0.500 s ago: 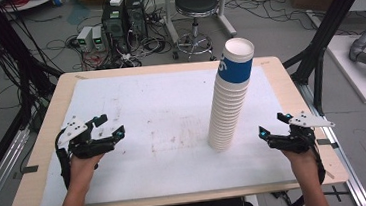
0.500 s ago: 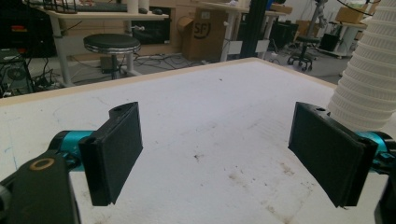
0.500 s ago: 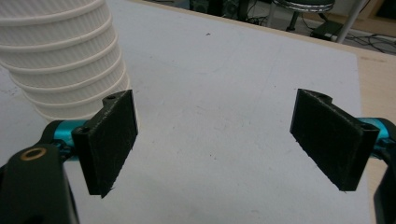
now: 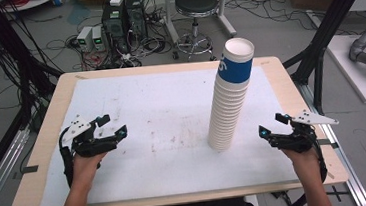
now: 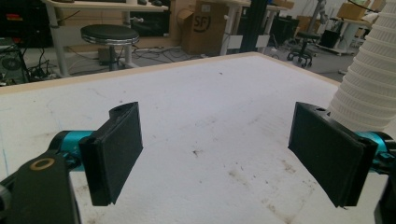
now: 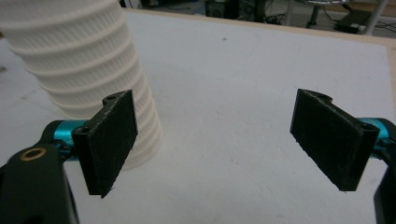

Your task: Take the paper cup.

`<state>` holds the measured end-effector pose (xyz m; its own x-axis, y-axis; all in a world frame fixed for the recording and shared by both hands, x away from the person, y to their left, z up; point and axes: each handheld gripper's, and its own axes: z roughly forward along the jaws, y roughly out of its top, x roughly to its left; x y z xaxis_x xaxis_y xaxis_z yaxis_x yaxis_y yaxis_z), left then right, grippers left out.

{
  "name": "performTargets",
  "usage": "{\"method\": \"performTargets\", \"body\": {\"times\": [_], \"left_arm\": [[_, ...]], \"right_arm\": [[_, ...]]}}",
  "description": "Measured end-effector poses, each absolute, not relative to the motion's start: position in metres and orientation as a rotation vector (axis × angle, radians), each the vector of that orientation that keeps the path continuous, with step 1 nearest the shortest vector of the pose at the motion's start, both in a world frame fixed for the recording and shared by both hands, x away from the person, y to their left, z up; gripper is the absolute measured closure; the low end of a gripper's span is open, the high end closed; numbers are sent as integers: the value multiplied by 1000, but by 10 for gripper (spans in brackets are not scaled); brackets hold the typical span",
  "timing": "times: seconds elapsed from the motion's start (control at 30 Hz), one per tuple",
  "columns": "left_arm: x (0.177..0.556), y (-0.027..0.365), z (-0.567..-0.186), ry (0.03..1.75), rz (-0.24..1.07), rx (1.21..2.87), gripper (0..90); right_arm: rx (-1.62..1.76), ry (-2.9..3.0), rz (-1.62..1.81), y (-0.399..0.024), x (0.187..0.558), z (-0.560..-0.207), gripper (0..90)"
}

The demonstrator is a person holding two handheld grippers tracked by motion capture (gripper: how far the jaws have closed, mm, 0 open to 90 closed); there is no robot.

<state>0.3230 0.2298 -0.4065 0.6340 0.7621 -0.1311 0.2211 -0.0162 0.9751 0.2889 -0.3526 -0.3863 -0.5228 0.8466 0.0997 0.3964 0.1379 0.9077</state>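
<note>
High view: tall stack of paper cups (image 4: pixel 231 99) stands upright right of table centre, left gripper (image 4: pixel 115 126) and right gripper (image 4: pixel 272 124) both spread and empty (right one nearer), so a careless sideways bump would likely topple the stack.

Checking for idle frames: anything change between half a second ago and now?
Nothing visibly changed. The left gripper and right gripper rest at the same spots on the white mat, jaws open and empty. The cup stack stands untouched, same lean.
</note>
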Motion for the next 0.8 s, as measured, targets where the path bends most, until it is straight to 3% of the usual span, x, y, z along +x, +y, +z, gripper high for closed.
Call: {"method": "performTargets", "body": {"times": [0.2,0.47,0.8], "left_arm": [[326,227,-398,822,492,1587,173],[332,218,-377,761,479,1618,173],[346,198,-340,667,437,1646,172]], "right_arm": [[1086,1994,1384,-337,289,-352,150],[743,2051,1549,-299,285,-270,150],[745,2135,1564,-274,318,-258,143]]}}
